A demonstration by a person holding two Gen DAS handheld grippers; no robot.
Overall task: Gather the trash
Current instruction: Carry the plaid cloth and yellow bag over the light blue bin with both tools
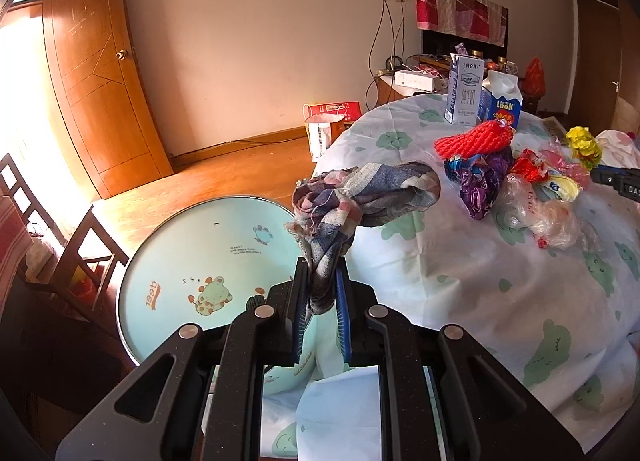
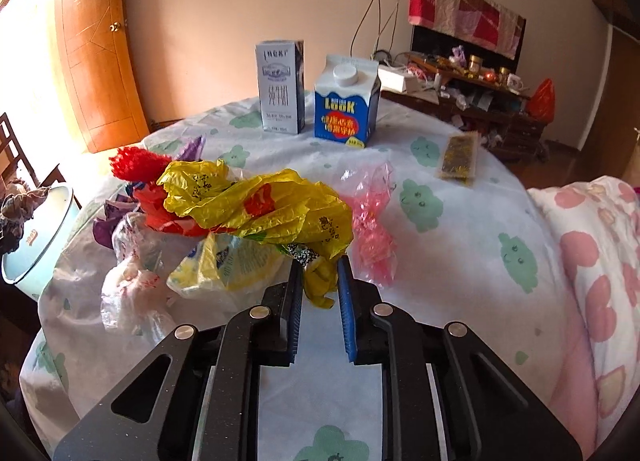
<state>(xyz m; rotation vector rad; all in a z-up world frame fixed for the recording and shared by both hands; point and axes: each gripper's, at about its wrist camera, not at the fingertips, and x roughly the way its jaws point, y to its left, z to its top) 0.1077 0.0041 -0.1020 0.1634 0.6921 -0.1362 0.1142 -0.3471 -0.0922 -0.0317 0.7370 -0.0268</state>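
A: Room: pale wall, wooden door [image 1: 100, 73] at left, cluttered sideboard [image 2: 480, 101] at back. The worktop [image 1: 460, 281] carries a white cloth printed with green cloud faces. A round pale-blue lid with a cartoon print [image 1: 208, 273] sits below its left edge.

B: Left gripper [image 1: 323, 293]?

A: Jaws clamped on one end of a plaid cloth [image 1: 360, 197]. The cloth hangs bunched above the worktop's left edge, over the gap toward the blue lid.

B: Right gripper [image 2: 319, 285]?

A: Jaws closed on the lower tail of a yellow plastic bag [image 2: 260, 205], which is lifted and drapes over the trash heap.

B: Heap contents?

A: Red knitted piece [image 1: 476, 141] at the far left, purple wrapper [image 1: 480, 185] under it, clear plastic bag [image 2: 132, 285] nearest the edge, yellow-and-white wrapper [image 2: 228, 265] beneath the yellow bag, and pink film [image 2: 372, 221] just to the right.

B: Behind the heap?

A: Two upright cartons side by side: grey-white milk carton [image 2: 280, 87] and blue carton labelled LOOK [image 2: 344, 101]. A flat dark packet [image 2: 460, 157] lies well to the right. A pink-patterned quilt [image 2: 600, 261] fills the right edge.
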